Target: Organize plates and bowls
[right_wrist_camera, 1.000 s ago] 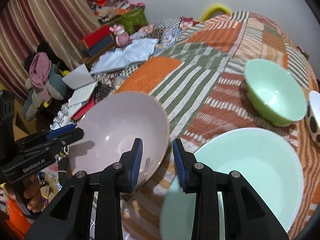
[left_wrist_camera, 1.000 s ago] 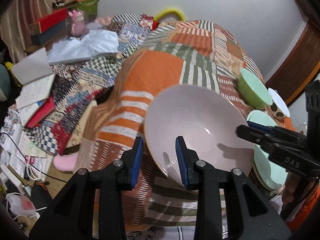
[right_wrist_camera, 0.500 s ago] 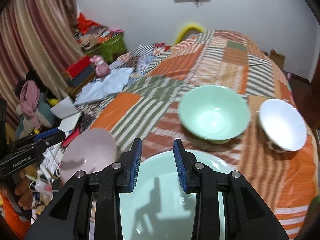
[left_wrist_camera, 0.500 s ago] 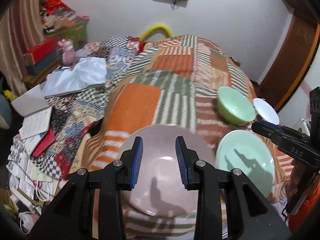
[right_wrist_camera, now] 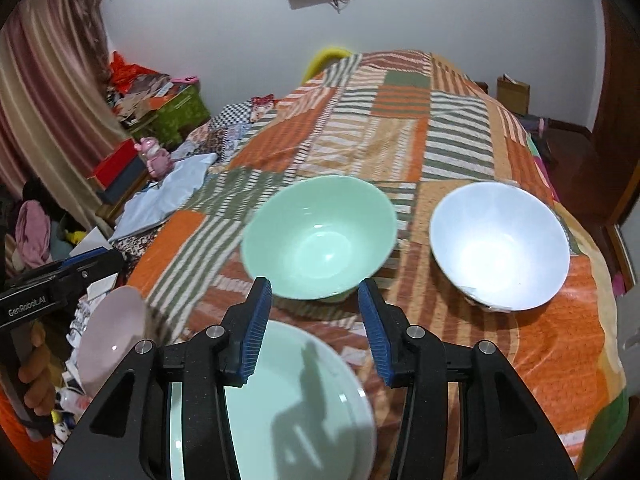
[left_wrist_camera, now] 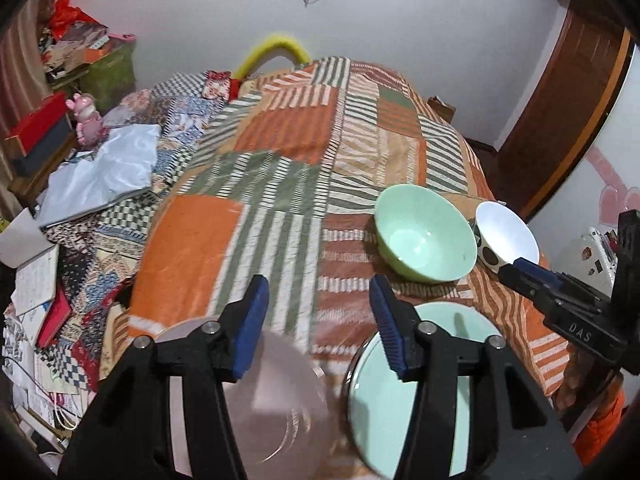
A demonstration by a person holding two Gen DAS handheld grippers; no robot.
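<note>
Both grippers' jaws now gape wide, empty: left gripper (left_wrist_camera: 318, 316) over the pink ceramic bowl (left_wrist_camera: 272, 396), right gripper (right_wrist_camera: 314, 320) over the mint-green plate (right_wrist_camera: 296, 404) at the patchwork quilt's (right_wrist_camera: 404, 136) near edge.

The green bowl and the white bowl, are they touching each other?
Apart. The right wrist view shows a strip of quilt between the green bowl and the white bowl.

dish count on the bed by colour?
Green: 2, a bowl and a plate
White: 1, a bowl, dark spots on its outside
Pink: 1, a plate, blurred, at the near edge
Total: 4
</note>
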